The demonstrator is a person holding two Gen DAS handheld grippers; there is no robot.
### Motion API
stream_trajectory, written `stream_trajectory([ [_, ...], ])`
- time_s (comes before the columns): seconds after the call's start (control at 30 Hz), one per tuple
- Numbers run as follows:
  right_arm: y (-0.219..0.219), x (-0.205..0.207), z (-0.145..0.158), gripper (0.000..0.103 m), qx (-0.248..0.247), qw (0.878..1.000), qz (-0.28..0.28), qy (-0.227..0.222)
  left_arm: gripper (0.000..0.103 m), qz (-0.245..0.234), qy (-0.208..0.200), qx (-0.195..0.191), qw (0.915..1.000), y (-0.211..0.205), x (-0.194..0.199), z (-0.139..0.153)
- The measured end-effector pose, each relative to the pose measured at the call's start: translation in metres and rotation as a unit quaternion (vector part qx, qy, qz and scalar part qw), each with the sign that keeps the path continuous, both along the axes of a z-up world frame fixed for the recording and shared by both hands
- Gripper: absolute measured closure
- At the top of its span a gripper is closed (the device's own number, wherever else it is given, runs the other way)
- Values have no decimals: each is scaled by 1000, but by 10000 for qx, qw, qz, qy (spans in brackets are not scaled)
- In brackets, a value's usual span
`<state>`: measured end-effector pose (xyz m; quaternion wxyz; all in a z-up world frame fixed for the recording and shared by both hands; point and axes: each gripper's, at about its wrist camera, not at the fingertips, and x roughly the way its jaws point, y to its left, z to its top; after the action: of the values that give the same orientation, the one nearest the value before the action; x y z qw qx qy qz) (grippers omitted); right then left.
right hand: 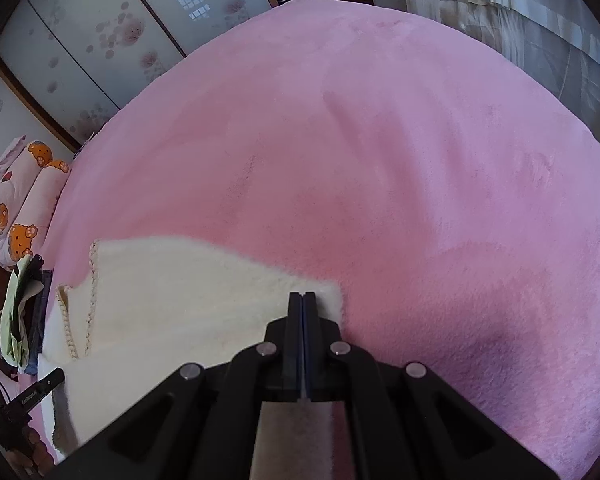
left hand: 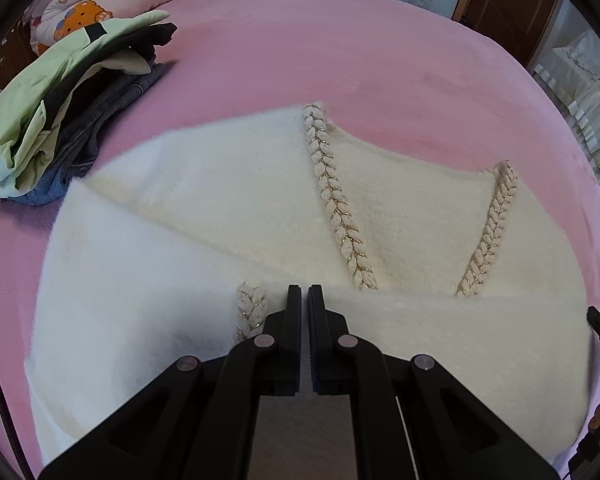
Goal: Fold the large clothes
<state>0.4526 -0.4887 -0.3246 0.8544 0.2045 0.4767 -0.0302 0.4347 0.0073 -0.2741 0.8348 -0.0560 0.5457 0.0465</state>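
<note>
1. The left gripper (left hand: 305, 294) pinches a fold of the cream sweater (left hand: 228, 208); the nip itself is hidden.
2. The right gripper (right hand: 302, 300) clamps the sweater's corner on the pink bed (right hand: 420, 160).
3. Farther left, a clothes pile (left hand: 60, 100), partly cut off.

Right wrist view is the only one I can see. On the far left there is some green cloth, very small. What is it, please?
Observer: It is a pile of clothes on the pink bed: a light green garment on top, with dark and denim pieces beneath.
Operator: Does the pile touch the cream sweater?
Observer: Its near end meets the edge of the cream sweater, or slightly overlaps it; I cannot tell which.
Operator: And the left gripper, is it open?
Observer: The left gripper is over the sweater, its jaws almost together with a thin gap; I cannot tell whether it pinches fabric.
</note>
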Motion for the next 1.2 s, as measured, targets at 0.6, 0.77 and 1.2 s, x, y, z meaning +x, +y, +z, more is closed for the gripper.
stream_trajectory([
  [0.6,102,-84,85,101,-51,9993,374,37,86,-766,2,-243,9968,-4,-42,74],
  [0.77,145,-142,93,101,258,9992,261,151,54,-1078,-7,-381,9934,-1,-96,102],
  [1.2,218,-299,33,101,941,9879,184,1217,45,-1287,744,-629,9869,57,-223,82],
])
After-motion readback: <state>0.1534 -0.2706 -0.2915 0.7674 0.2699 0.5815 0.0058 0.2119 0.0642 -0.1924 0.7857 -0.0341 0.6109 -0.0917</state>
